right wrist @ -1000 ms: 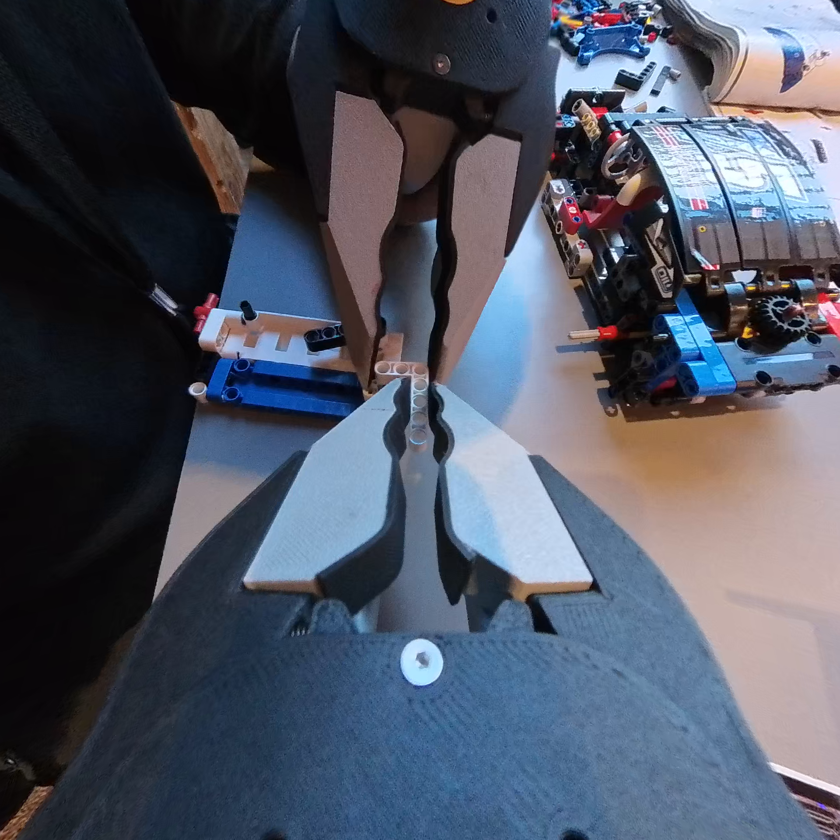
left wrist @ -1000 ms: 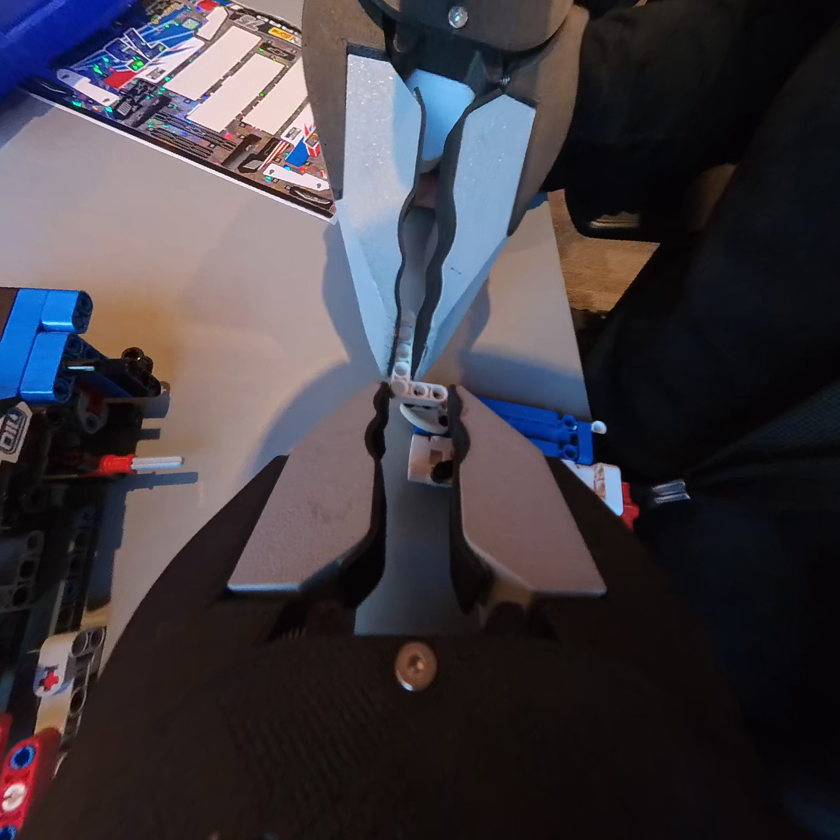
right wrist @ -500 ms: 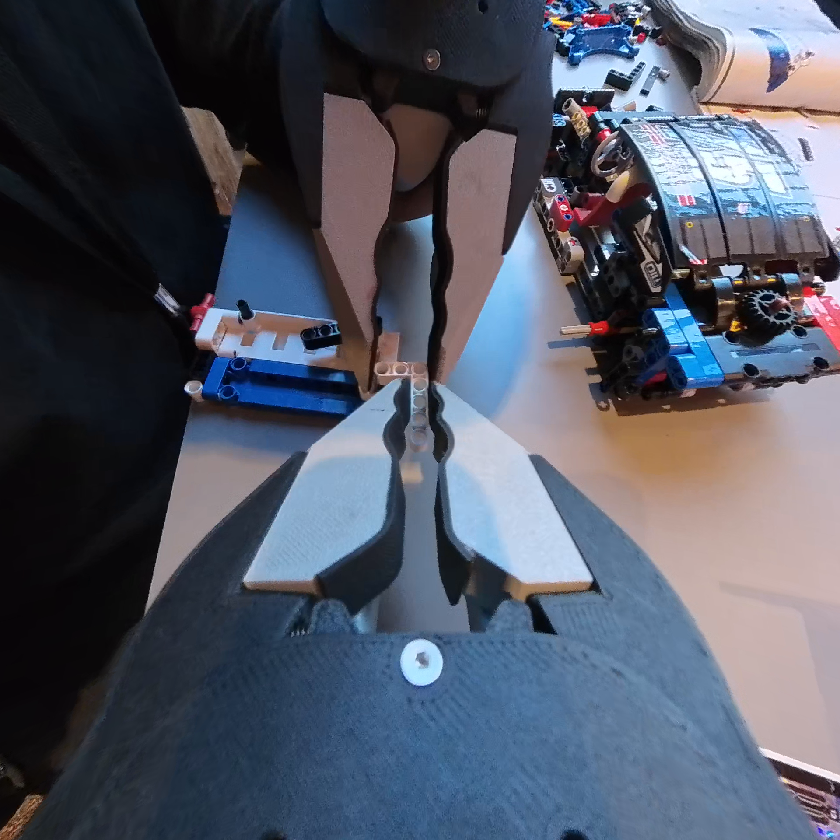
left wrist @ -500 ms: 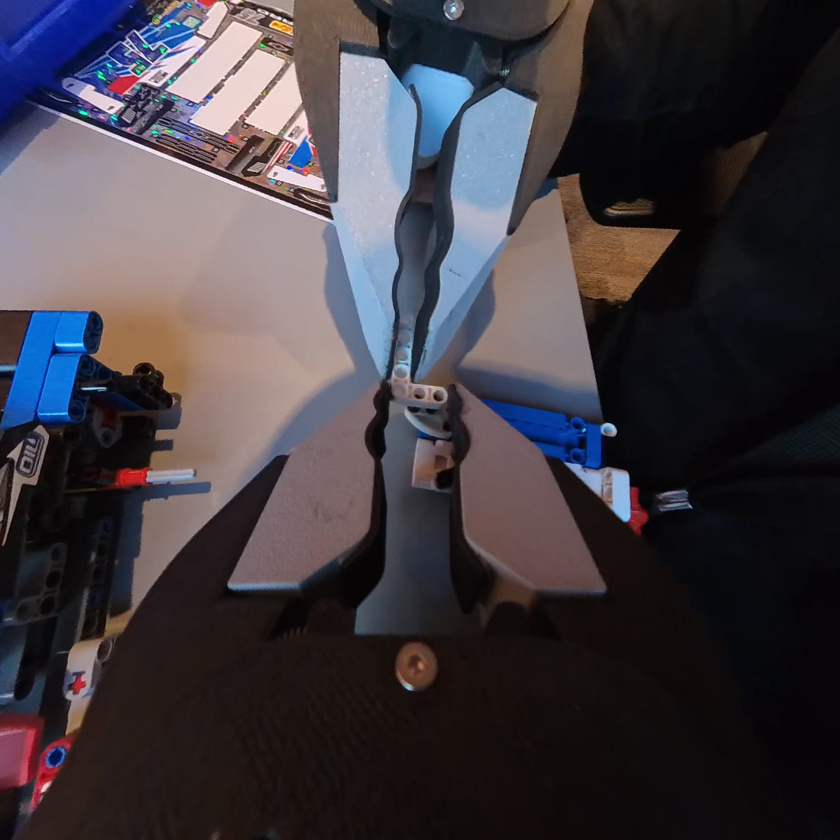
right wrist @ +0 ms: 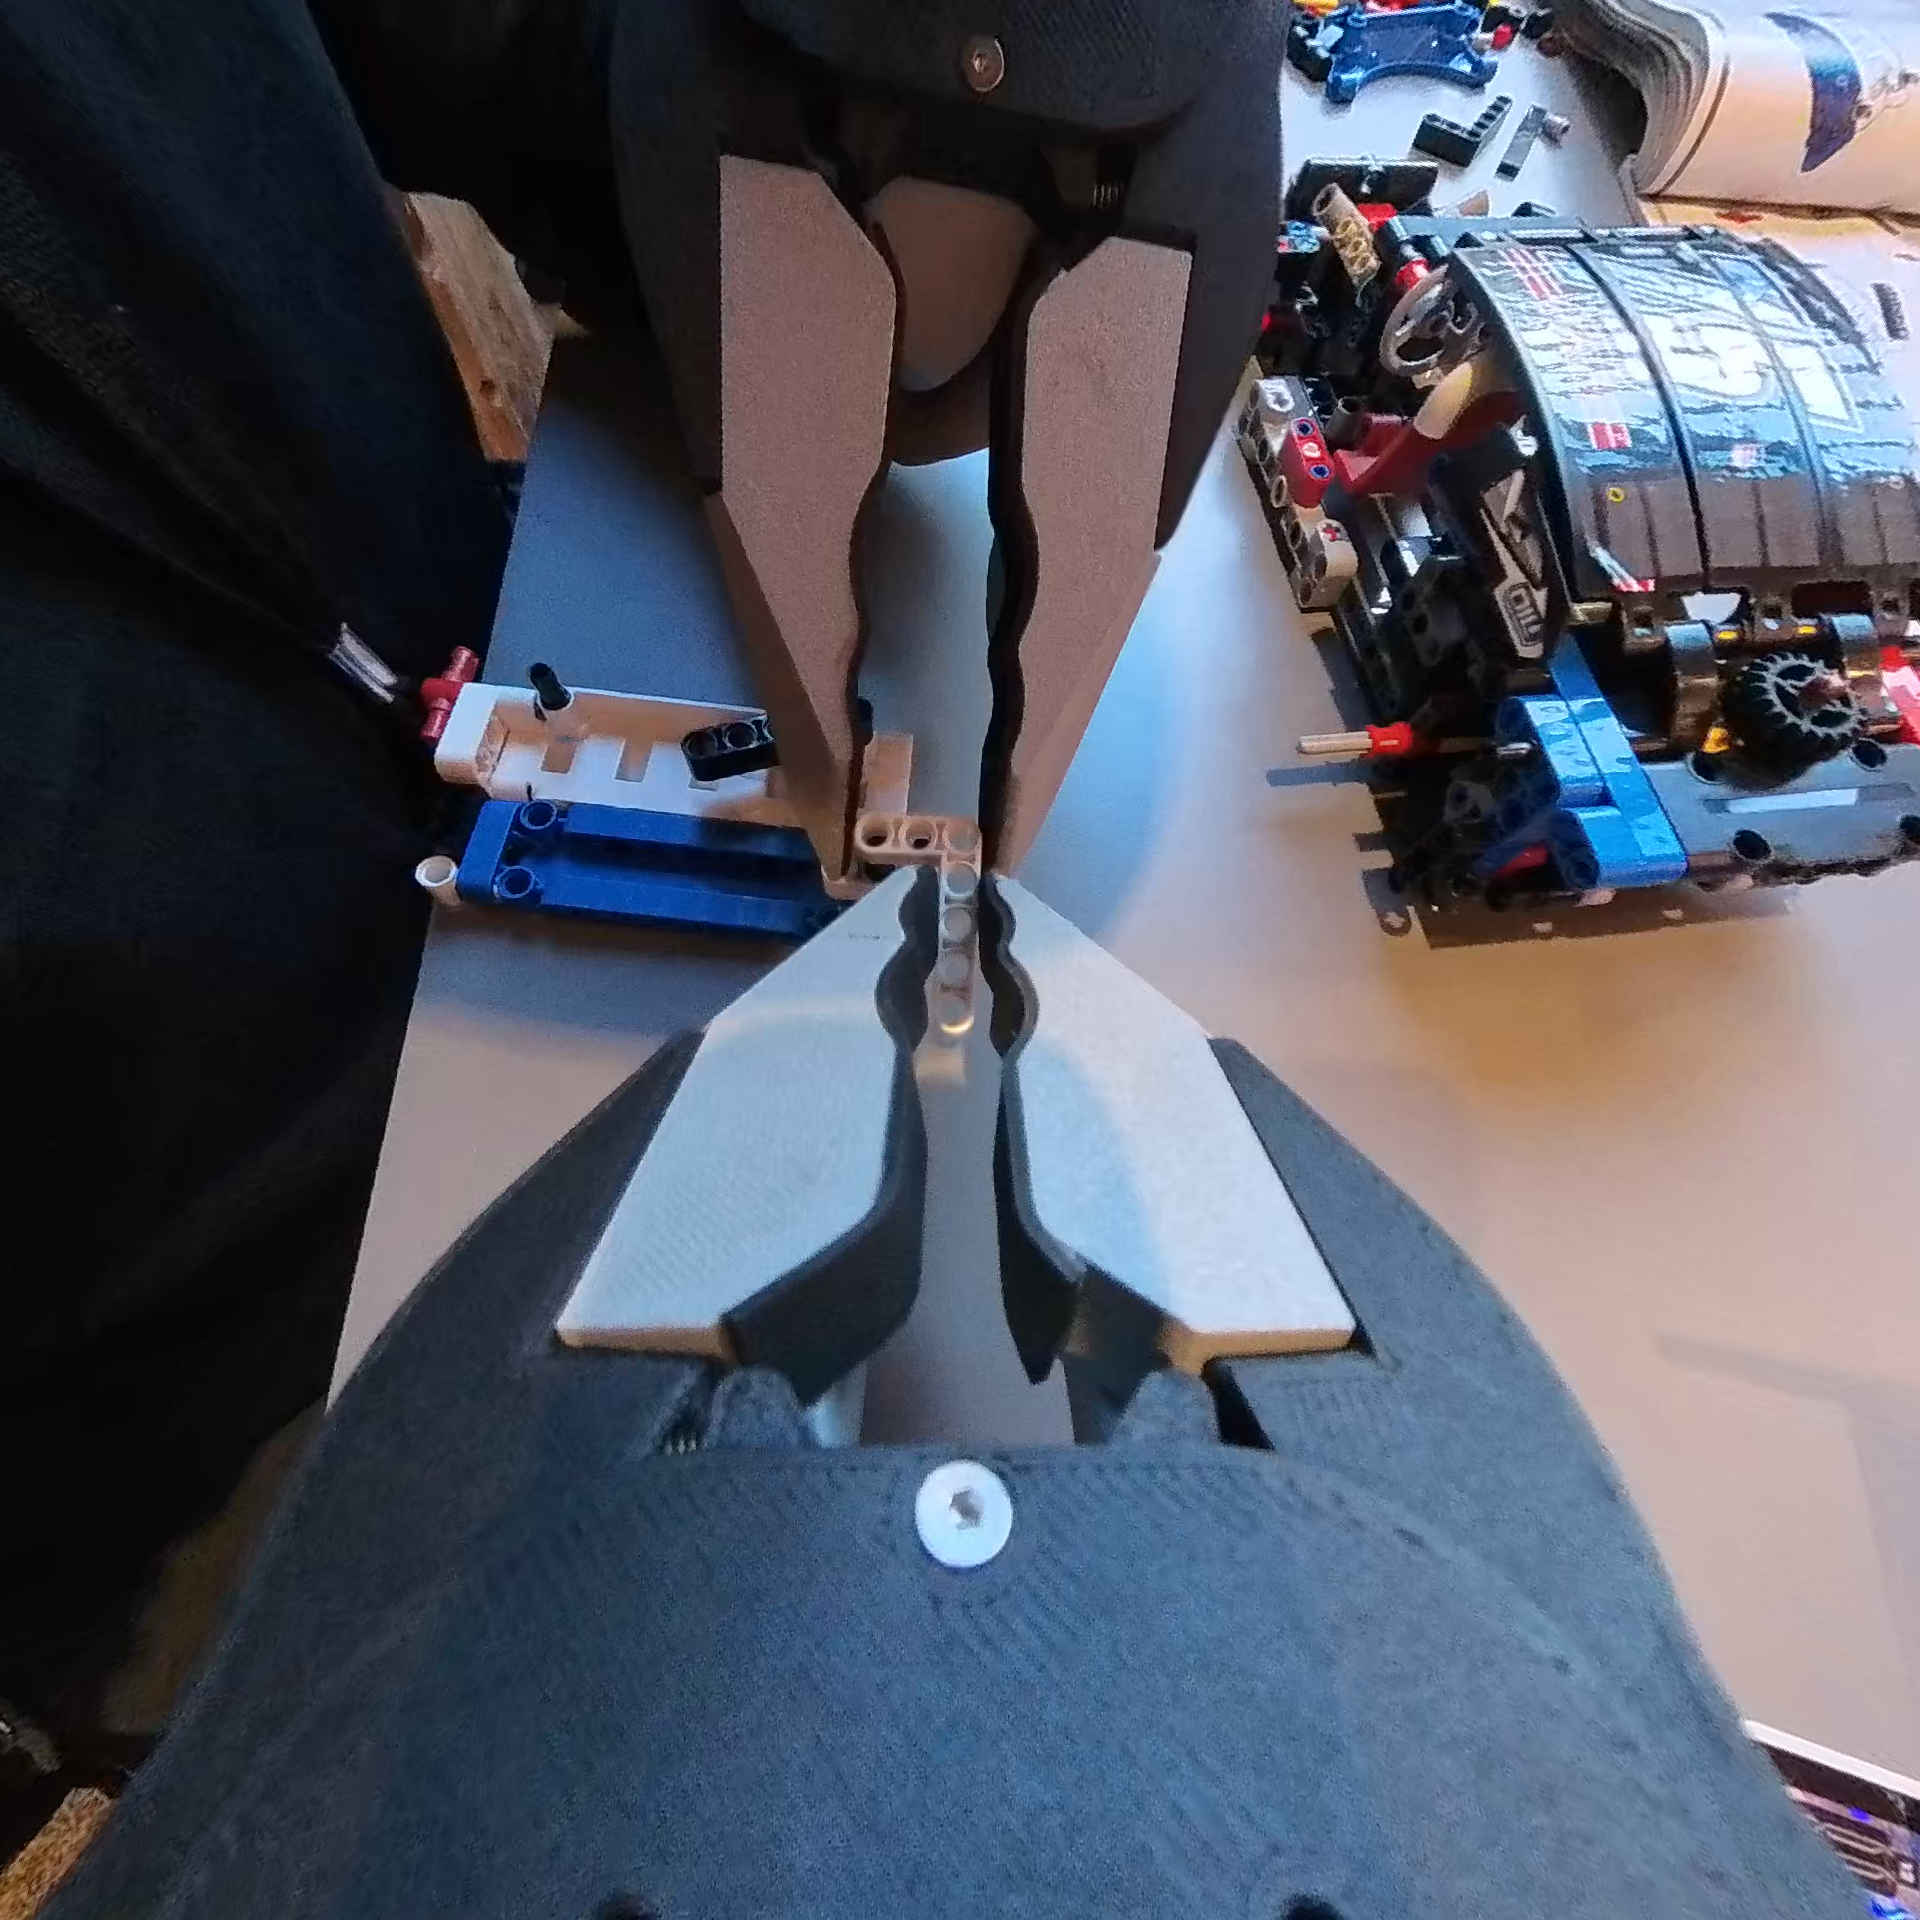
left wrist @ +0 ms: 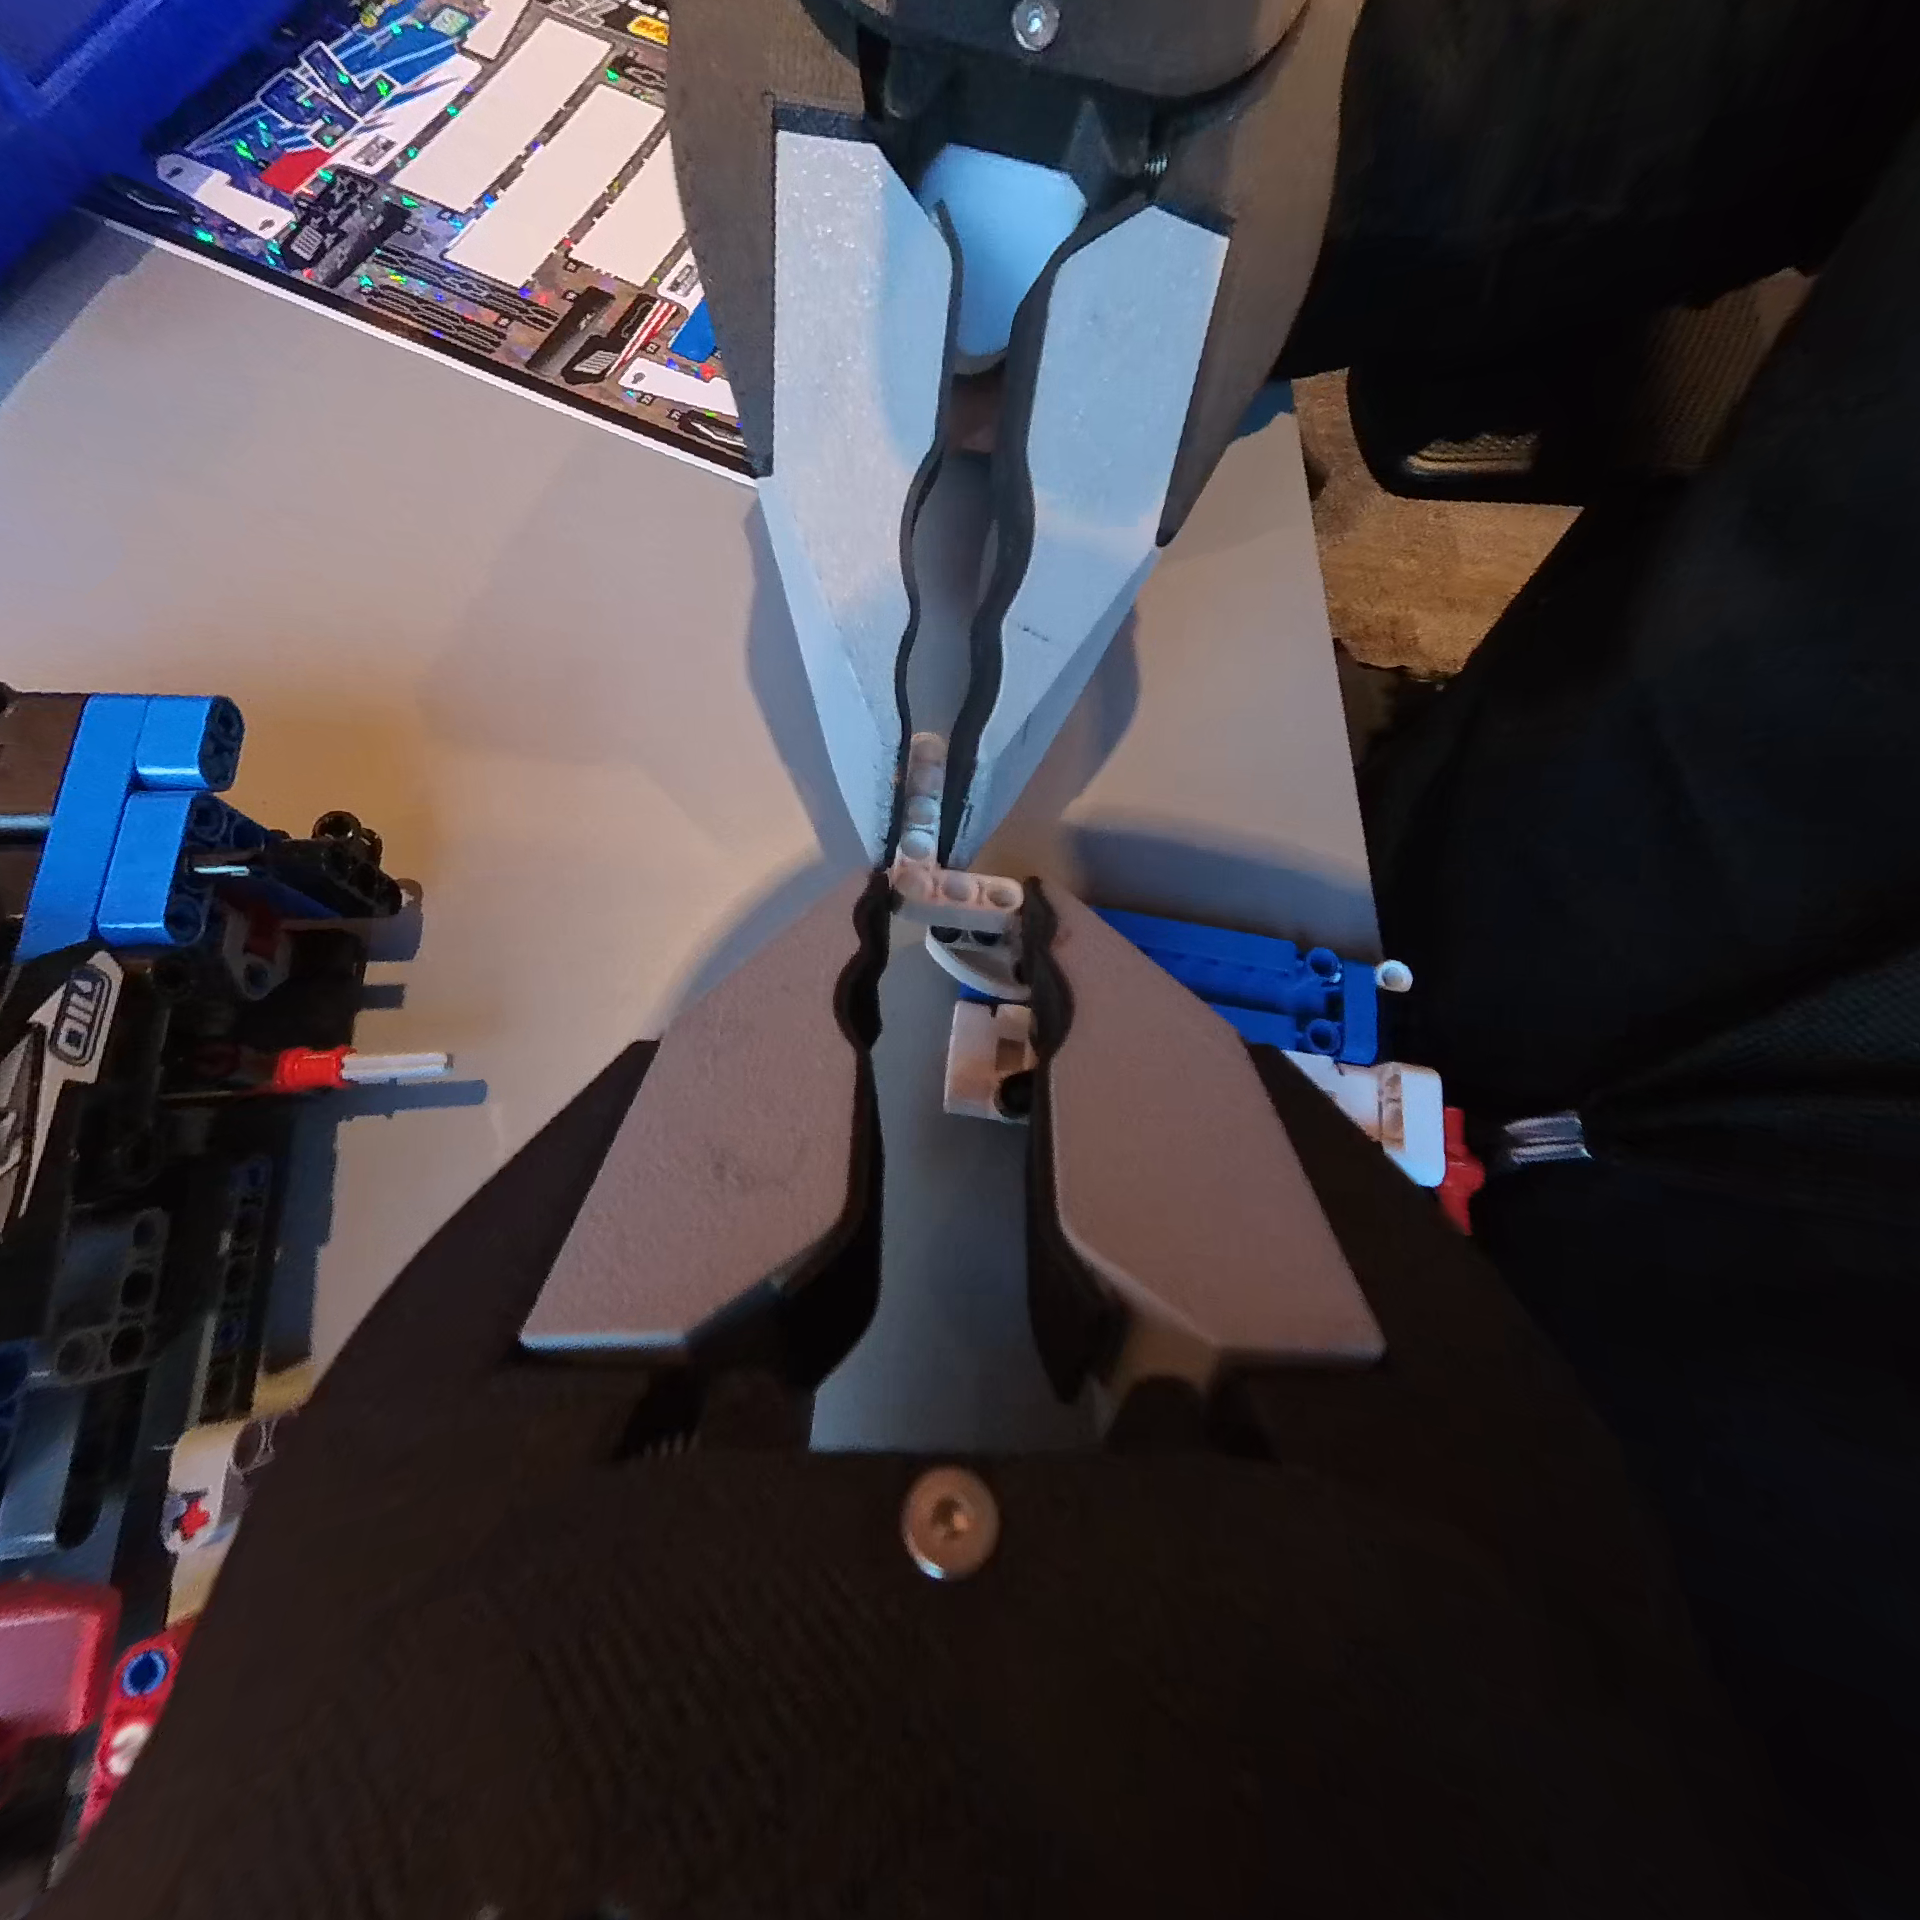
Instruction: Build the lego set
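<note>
A white L-shaped beam (left wrist: 956, 891) is held above the table between both grippers. My left gripper (left wrist: 958, 906) spans the beam's short arm, and its fingertips sit against the two ends. My right gripper (right wrist: 954, 896) is shut on the long arm (right wrist: 956, 961). The two grippers meet tip to tip; the right one (left wrist: 925, 831) comes in from the top of the left wrist view, and the left one (right wrist: 920, 844) from the top of the right wrist view. The partly built black and blue car (right wrist: 1621, 623) stands on the table to the side, also in the left wrist view (left wrist: 135, 935).
A white and blue panel assembly (right wrist: 623, 800) lies under the grippers at the table edge, next to a person's dark clothing. A sticker sheet (left wrist: 468, 177) lies at the far side. An instruction booklet (right wrist: 1766, 104) and loose parts (right wrist: 1392, 52) lie beyond the car. The grippers are tip to tip, or close to it.
Both grippers keep their hold on the beam. The pair has drifted slightly over the table; the jaws' gaps look unchanged.
</note>
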`<state>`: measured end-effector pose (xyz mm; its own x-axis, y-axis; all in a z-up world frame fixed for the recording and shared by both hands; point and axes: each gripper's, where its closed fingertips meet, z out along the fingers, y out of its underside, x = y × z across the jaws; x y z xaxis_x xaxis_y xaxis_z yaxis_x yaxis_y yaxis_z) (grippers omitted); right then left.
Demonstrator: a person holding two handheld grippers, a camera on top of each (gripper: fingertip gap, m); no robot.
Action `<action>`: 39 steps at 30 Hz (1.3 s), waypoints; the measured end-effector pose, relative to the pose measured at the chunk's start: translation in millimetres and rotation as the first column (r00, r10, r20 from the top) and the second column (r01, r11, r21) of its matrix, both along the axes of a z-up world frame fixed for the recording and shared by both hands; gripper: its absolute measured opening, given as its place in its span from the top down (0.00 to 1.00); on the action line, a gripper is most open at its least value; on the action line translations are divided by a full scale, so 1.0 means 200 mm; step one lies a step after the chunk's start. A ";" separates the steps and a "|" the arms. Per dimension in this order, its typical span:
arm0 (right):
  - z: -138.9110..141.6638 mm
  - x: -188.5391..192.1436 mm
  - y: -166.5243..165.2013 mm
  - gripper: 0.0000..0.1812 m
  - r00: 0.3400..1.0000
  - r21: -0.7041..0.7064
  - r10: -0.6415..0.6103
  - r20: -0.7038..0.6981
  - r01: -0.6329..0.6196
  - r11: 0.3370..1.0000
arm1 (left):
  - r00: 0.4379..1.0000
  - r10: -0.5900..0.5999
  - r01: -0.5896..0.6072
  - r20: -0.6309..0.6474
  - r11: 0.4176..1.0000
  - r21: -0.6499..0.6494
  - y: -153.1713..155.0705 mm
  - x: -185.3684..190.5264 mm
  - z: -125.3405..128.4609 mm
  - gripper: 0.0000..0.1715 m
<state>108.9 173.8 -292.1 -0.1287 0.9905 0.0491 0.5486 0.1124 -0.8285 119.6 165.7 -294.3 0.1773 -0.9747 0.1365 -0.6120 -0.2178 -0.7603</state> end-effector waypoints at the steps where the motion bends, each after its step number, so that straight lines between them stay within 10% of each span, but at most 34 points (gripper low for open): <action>1: 0.00 0.00 0.00 0.97 1.000 0.005 0.000 0.002 0.000 1.000 | 1.000 0.003 -0.003 0.004 1.000 0.000 0.00 0.00 0.00 0.87; 13: 0.00 -0.02 0.00 0.97 0.998 -0.002 0.007 0.063 -0.007 1.000 | 1.000 0.003 -0.003 0.026 1.000 0.005 0.00 -0.03 0.02 0.87; 25: 0.02 -0.04 0.00 0.96 0.995 -0.365 -0.019 0.101 0.055 0.929 | 0.996 0.003 -0.003 0.086 1.000 -0.004 0.00 -0.04 0.02 0.88; 39: -0.03 -0.04 -0.06 0.87 0.960 -0.736 0.066 0.273 0.164 0.656 | 0.998 0.001 -0.006 0.070 0.997 0.075 -0.01 -0.04 0.01 0.87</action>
